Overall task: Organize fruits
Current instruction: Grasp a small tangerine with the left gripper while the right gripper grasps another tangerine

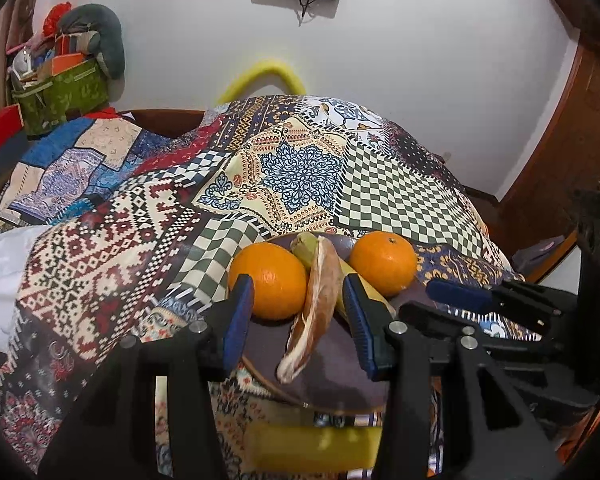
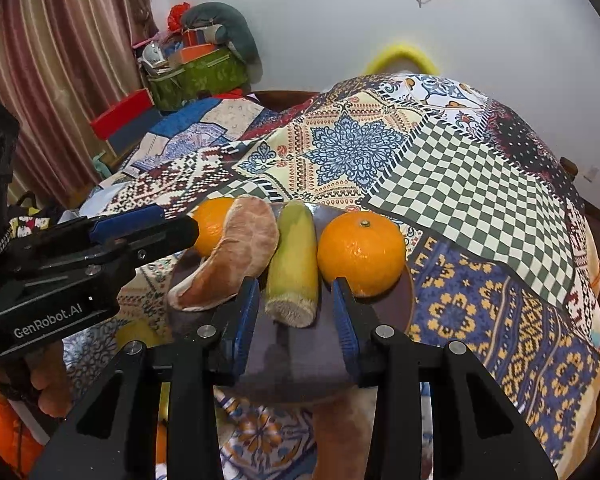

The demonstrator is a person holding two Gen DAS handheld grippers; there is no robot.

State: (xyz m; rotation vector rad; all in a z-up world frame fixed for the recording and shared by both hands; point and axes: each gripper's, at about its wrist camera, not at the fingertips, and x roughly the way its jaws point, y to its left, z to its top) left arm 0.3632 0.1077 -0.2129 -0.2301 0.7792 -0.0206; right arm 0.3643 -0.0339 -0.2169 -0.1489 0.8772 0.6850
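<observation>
A dark purple round plate (image 2: 404, 300) sat on the patchwork-covered worktop (image 2: 480, 208), carrying two round oranges, a brownish peeled pomelo segment (image 2: 236, 252) and a green-yellow banana-like fruit (image 2: 294, 258). The right hand-held gripper (image 2: 296, 312) stood wide open and empty, its jaws flanking the cut end of the green-yellow fruit, whose long axis ran straight away from it. The right orange (image 2: 362, 252) lay just beside the right jaw. The left hand-held gripper (image 1: 300, 320), also open and empty, bracketed the pomelo segment and part of the left orange (image 1: 268, 280). The right hand seemed better placed for the long fruit.
</observation>
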